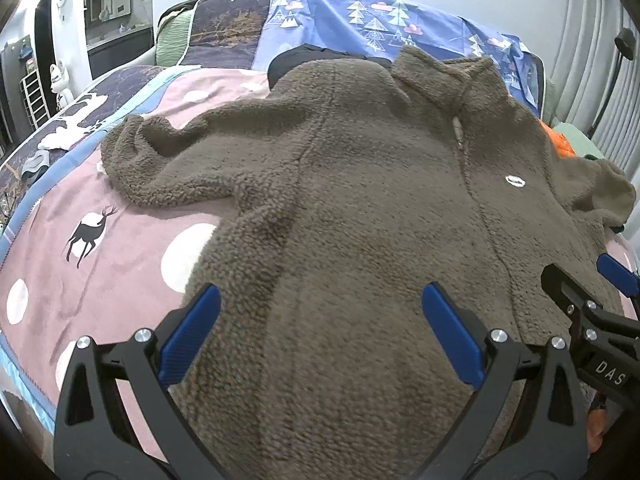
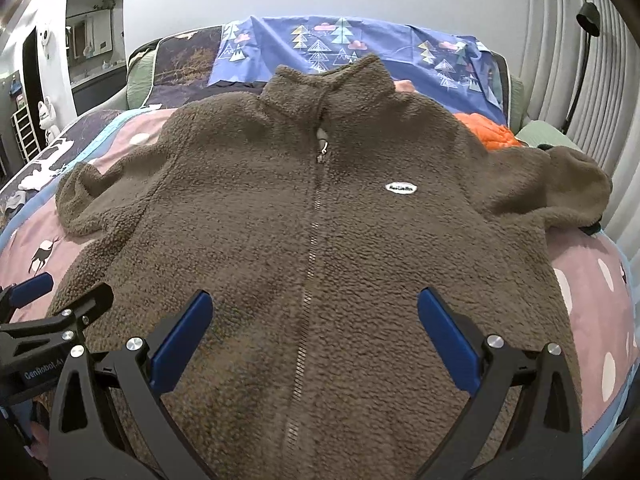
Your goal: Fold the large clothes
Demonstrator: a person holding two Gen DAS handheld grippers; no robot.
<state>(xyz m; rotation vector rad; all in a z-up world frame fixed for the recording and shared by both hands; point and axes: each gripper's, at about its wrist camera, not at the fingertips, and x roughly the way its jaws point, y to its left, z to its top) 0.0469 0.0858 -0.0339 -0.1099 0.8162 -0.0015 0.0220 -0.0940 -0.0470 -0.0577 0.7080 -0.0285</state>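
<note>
Both tools stand wide open and hold nothing: the left tool (image 1: 320, 340) hangs over the hem of a brown fleece jacket (image 1: 360, 208), and the right tool (image 2: 314, 344) hangs over the same hem, straddling the zip (image 2: 310, 264). The jacket lies front up and spread flat on a bed (image 1: 100, 280) with a pink spotted cover printed with deer. It is thick and nubbly, zipped closed to the stand-up collar (image 2: 332, 80), with a small white oval label (image 2: 401, 188) on the chest. The right view shows the zip line plainly and both sleeves reaching outward; the left view shows the crumpled near sleeve (image 1: 160, 160) more fully. Beyond the jacket an orange garment (image 2: 488, 132) lies beside the far shoulder, and a blue tree-print sheet (image 2: 360, 48) drapes the headboard against the wall.
</note>
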